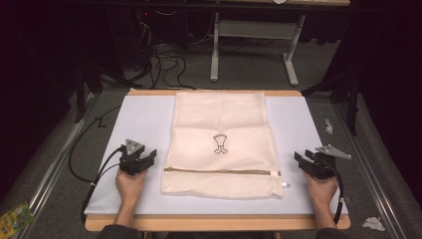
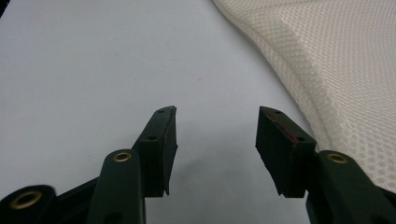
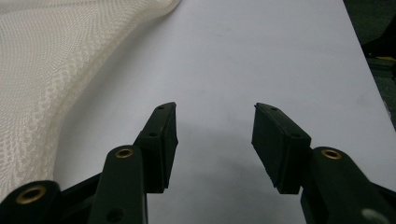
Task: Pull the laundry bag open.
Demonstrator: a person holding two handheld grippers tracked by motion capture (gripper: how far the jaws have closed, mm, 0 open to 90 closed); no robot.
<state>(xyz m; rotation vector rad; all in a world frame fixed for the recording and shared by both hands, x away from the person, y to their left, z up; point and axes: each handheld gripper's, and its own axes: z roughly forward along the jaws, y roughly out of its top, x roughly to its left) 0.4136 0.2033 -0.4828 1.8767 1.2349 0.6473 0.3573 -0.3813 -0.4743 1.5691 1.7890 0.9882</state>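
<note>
My left hand-held gripper [image 1: 149, 158] and right hand-held gripper [image 1: 300, 160] both rest spread and empty on the tabletop [image 1: 144, 119], one each side of the single mesh laundry bag [image 1: 219, 142] lying flat mid-tabletop. Its one zipper [image 1: 221, 172] looks closed; I judge handling hasn't begun.

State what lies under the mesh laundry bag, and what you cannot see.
The mesh laundry bag lies flat on the white table mat, which shows on both sides of it. The mat beneath the bag is covered, and the zipper is closed, so any contents stay hidden.
</note>
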